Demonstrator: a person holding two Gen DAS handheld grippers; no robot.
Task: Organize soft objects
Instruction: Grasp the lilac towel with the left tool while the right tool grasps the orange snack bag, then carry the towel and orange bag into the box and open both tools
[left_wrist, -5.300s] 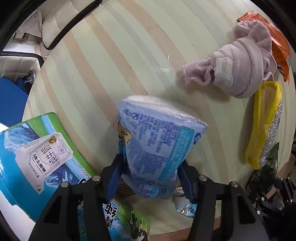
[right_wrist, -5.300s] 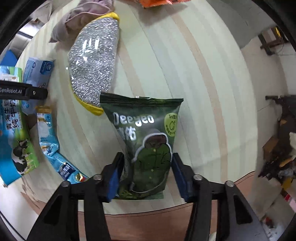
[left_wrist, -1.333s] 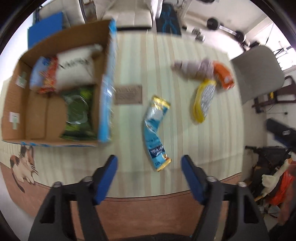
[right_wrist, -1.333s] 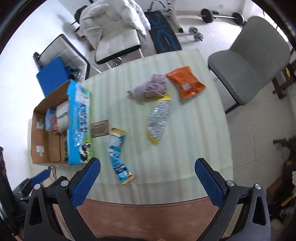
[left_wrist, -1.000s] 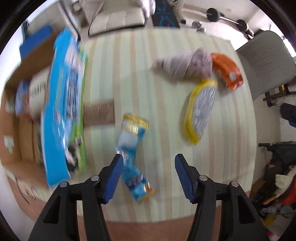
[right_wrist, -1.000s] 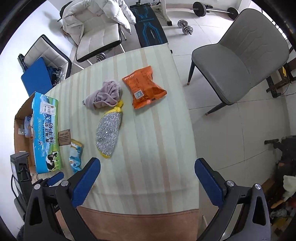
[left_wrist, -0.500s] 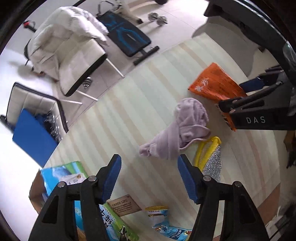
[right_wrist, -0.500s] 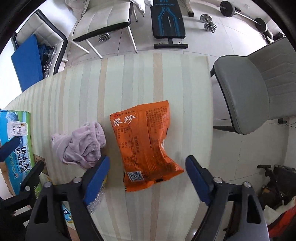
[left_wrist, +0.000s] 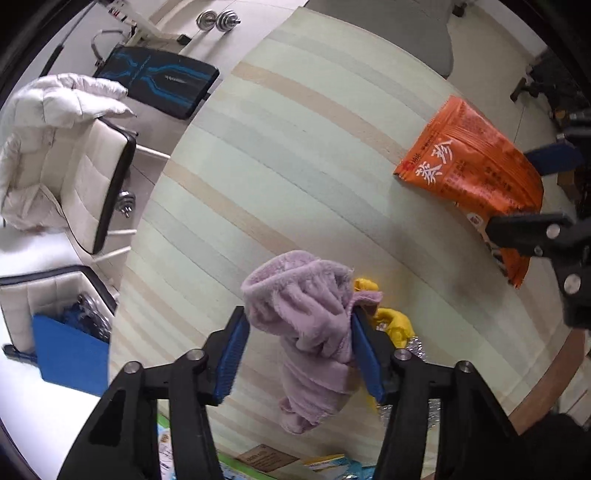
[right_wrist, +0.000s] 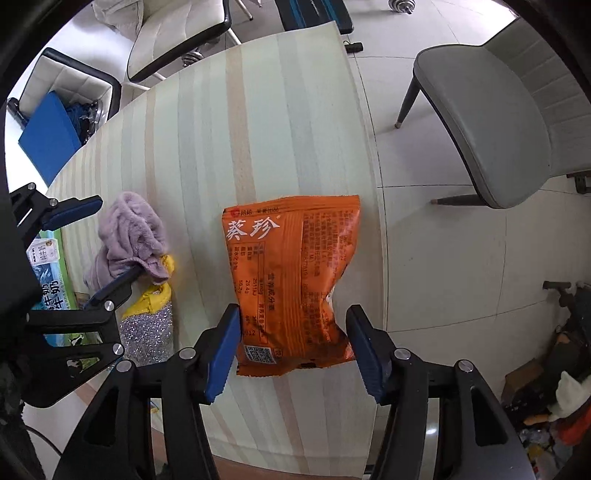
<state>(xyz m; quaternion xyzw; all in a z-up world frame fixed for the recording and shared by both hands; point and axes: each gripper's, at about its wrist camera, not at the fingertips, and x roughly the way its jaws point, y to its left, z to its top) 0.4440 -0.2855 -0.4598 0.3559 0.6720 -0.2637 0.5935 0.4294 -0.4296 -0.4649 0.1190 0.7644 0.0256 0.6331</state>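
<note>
A crumpled lilac fleece cloth (left_wrist: 310, 321) lies on the striped table between the blue pads of my left gripper (left_wrist: 299, 332); the right pad touches it, the left pad stands just beside it. The cloth also shows in the right wrist view (right_wrist: 129, 236). An orange snack bag (right_wrist: 291, 280) lies flat between the jaws of my right gripper (right_wrist: 293, 339), which stand at its lower edges without pressing it. The bag also shows in the left wrist view (left_wrist: 469, 177).
A yellow and silver glitter pouch (right_wrist: 151, 325) lies under the cloth's near side. A blue and green milk carton box (right_wrist: 48, 273) stands at the left. A grey chair (right_wrist: 498, 122) and white chairs (left_wrist: 62, 166) stand around the table (right_wrist: 221, 129).
Both grippers have come down to the table: the left one now straddles the lilac cloth and the right one straddles the orange bag, both with narrower jaws.
</note>
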